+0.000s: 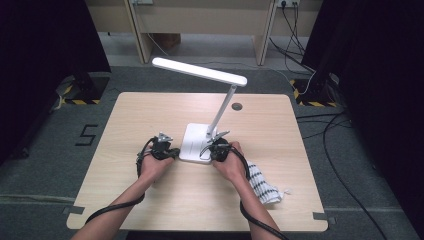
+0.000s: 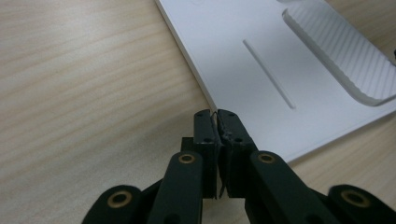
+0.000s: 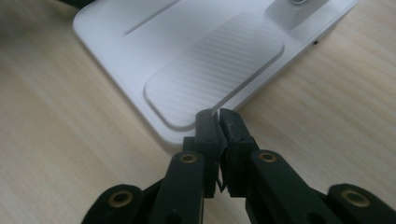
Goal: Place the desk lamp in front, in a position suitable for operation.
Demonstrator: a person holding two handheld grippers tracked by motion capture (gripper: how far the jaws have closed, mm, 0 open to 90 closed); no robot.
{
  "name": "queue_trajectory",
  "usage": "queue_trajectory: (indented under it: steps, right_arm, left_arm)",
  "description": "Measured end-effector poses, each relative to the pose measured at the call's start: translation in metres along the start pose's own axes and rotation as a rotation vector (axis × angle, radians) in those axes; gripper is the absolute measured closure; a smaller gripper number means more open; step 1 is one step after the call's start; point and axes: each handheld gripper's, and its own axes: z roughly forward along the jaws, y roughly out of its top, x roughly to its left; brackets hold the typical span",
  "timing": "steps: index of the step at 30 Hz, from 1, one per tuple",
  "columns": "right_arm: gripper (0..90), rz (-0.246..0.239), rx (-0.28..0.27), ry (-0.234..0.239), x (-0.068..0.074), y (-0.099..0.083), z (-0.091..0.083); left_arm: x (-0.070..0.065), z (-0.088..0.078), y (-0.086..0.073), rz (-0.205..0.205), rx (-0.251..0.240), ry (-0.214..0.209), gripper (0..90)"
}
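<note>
A white desk lamp stands lit near the middle of the wooden table, its flat base toward the near side and its long light bar reaching left over the far half. The person holds 2 grippers low at the near edge of that base: the left gripper just beside its left corner, the right gripper at its near right corner, by the foot of the lamp's stem. Both pairs of jaws are pressed together with nothing between them, so neither tool grips the lamp; judging by the pose, they flank the base ready to work on it, perhaps to press something on its top. The left gripper view adds what the high view cannot: the closed tips sit right at the base's edge, with a thin slot in the white top beyond. The right gripper view shows the tips at the edge of a ribbed pad set into the base. The high view also gives the striped cloth lying on the table near the right forearm.
</note>
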Motion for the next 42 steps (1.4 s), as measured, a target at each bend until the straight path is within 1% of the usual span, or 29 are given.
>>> queue_trajectory:
  steps: [1,2,4,5,6,8,9,10,11,12,13,15,17,18,21,25,26,30,32,35,37,38,39,41,42]
  right_arm:
    - [83.6,0.014,-0.007,-0.008,-0.002,0.001,0.001]
    - [82.1,0.017,-0.009,-0.017,-0.003,0.001,0.002]
    - [76.8,0.063,-0.029,-0.037,-0.008,0.004,0.002]
    - [75.3,0.072,-0.037,-0.042,-0.009,0.005,0.002]
    - [75.3,0.072,-0.037,-0.042,-0.009,0.005,0.002]
    - [71.8,0.091,-0.046,-0.041,-0.011,0.006,0.002]
    - [69.9,0.109,-0.051,-0.040,-0.013,0.008,0.003]
    - [69.9,0.109,-0.051,-0.040,-0.013,0.008,0.003]
    - [67.6,0.120,-0.059,-0.033,-0.014,0.009,0.004]
    - [67.6,0.120,-0.059,-0.033,-0.014,0.009,0.004]
    - [65.0,0.140,-0.063,-0.017,-0.014,0.010,0.005]
    - [64.0,0.145,-0.061,-0.021,-0.014,0.011,0.006]
    - [62.2,0.165,-0.065,-0.010,-0.016,0.012,0.007]
    - [62.2,0.165,-0.065,-0.010,-0.016,0.012,0.007]
    - [57.7,0.214,-0.072,0.019,-0.019,0.013,0.007]
    - [55.1,0.228,-0.074,0.024,-0.019,0.014,0.010]
    - [54.5,0.224,-0.078,0.026,-0.020,0.015,0.010]
    - [50.6,0.252,-0.083,0.039,-0.018,0.017,0.011]
    - [47.9,0.263,-0.077,0.035,-0.016,0.019,0.014]
    - [47.0,0.269,-0.080,0.033,-0.015,0.020,0.015]
    - [46.7,0.283,-0.081,0.033,-0.014,0.022,0.016]
    - [45.3,0.303,-0.081,0.027,-0.013,0.024,0.018]
    - [45.3,0.303,-0.081,0.027,-0.013,0.024,0.018]
    - [42.9,0.323,-0.078,0.020,-0.013,0.026,0.021]
    - [42.4,0.323,-0.079,0.015,-0.013,0.026,0.022]
  left_arm:
    - [0.000,0.000,0.001,-0.004,-0.003,0.002,84.6]
    - [0.000,0.000,0.002,-0.005,-0.007,0.005,84.0]
    - [0.000,0.001,0.003,-0.007,-0.010,0.009,82.9]
    - [0.001,0.002,0.004,-0.010,-0.009,0.010,82.6]
    - [0.001,0.002,0.004,-0.010,-0.009,0.010,82.2]
    - [0.001,0.003,0.005,-0.014,-0.009,0.016,81.8]
    - [0.002,0.003,0.005,-0.017,-0.008,0.015,81.2]
    - [0.002,0.004,0.005,-0.020,-0.008,0.015,81.2]
    - [0.002,0.004,0.005,-0.022,-0.008,0.016,80.8]
    - [0.002,0.004,0.005,-0.025,-0.009,0.018,80.8]
    - [0.002,0.005,0.005,-0.026,-0.007,0.021,80.3]
    - [0.003,0.006,0.005,-0.033,-0.008,0.019,80.3]
    - [0.004,0.006,0.006,-0.039,-0.006,0.020,80.4]
    - [0.005,0.007,0.006,-0.036,-0.003,0.020,80.4]
    - [0.005,0.008,0.007,-0.044,-0.004,0.020,80.6]
    - [0.005,0.009,0.007,-0.049,-0.004,0.021,80.6]
    - [0.005,0.009,0.007,-0.050,-0.004,0.019,80.5]
    - [0.006,0.009,0.007,-0.055,-0.004,0.019,79.9]
    - [0.006,0.009,0.007,-0.057,-0.004,0.019,79.2]
    - [0.007,0.009,0.007,-0.058,-0.003,0.018,78.7]
    - [0.007,0.009,0.007,-0.059,-0.002,0.020,78.0]
    - [0.008,0.009,0.008,-0.062,-0.002,0.018,77.0]
    - [0.008,0.010,0.008,-0.066,-0.006,0.020,77.0]
    - [0.008,0.010,0.008,-0.072,-0.006,0.020,75.7]
    - [0.009,0.010,0.009,-0.075,-0.008,0.018,75.5]
